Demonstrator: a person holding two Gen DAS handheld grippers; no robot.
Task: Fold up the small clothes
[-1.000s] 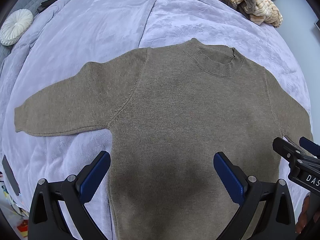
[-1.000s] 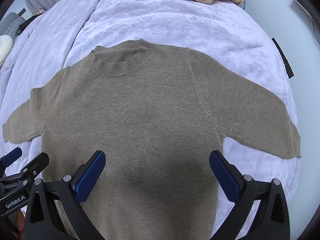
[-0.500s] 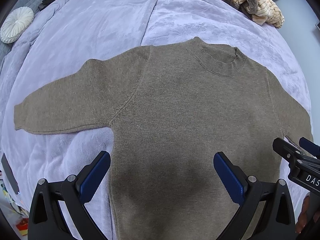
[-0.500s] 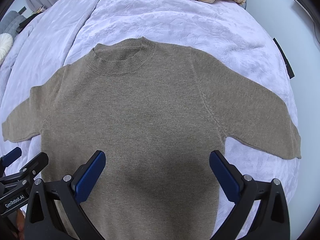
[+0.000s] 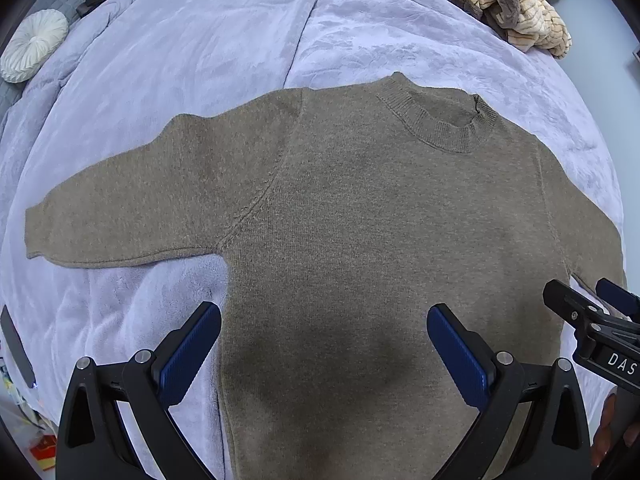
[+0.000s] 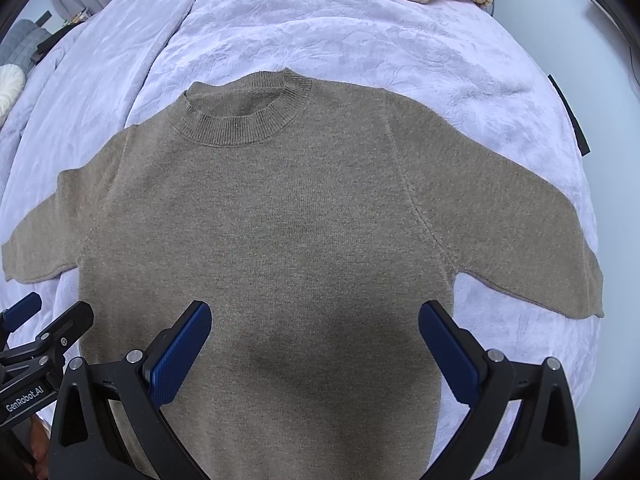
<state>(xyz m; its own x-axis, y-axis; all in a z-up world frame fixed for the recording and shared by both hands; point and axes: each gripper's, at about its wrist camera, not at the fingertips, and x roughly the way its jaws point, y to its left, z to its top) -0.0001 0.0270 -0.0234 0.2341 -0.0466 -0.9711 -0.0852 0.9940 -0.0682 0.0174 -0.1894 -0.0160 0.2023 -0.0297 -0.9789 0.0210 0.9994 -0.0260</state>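
Sweater point(image 5: 360, 240) lies flat mid-frame on blanket point(image 5: 200, 60), sleeves spread. Left gripper point(image 5: 324, 344) and right gripper point(image 6: 314, 338), lower frame: jaws wide apart, holding nothing.

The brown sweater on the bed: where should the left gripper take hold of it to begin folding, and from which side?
Probably the cuff end of the left sleeve, approached from the outer left. The sweater lies flat and face up on the lavender blanket, sleeves spread, so that edge is free and thin enough for the open left gripper to pinch and carry across the body.
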